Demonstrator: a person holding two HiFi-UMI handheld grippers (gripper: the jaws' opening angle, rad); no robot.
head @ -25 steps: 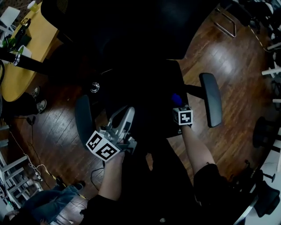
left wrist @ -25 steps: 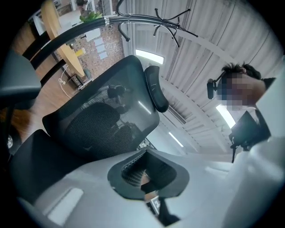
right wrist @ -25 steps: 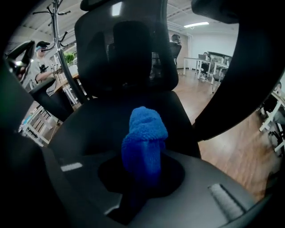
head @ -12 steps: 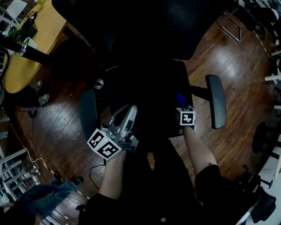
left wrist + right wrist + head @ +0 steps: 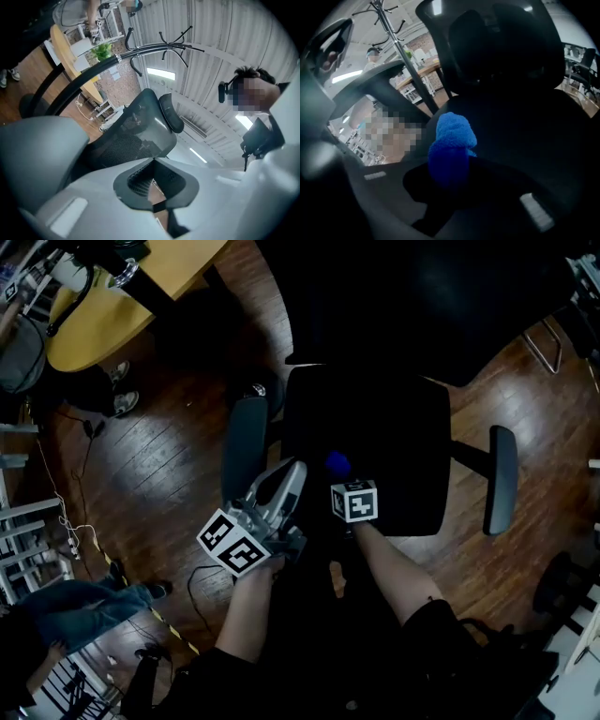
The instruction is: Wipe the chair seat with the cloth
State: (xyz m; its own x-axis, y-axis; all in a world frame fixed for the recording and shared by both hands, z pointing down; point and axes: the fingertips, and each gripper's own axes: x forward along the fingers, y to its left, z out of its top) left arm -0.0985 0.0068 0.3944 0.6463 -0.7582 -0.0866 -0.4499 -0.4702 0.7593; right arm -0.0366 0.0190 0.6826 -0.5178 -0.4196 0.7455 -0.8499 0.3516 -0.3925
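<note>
Cloth (image 5: 451,140) was pinched in my right gripper (image 5: 449,176) over the chair seat (image 5: 398,442).
Pressing flat and sweeping evenly seemed best; my left gripper (image 5: 153,197) sat closed, empty.

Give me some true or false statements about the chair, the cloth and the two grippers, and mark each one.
1. The right gripper holds a blue cloth. True.
2. The left gripper holds a cloth as well. False: its jaws are together with nothing between them.
3. The cloth is over the black seat. True.
4. The chair has no armrests. False: it has a left armrest and a right armrest.
5. The floor is carpeted. False: the floor is dark wood.
</note>
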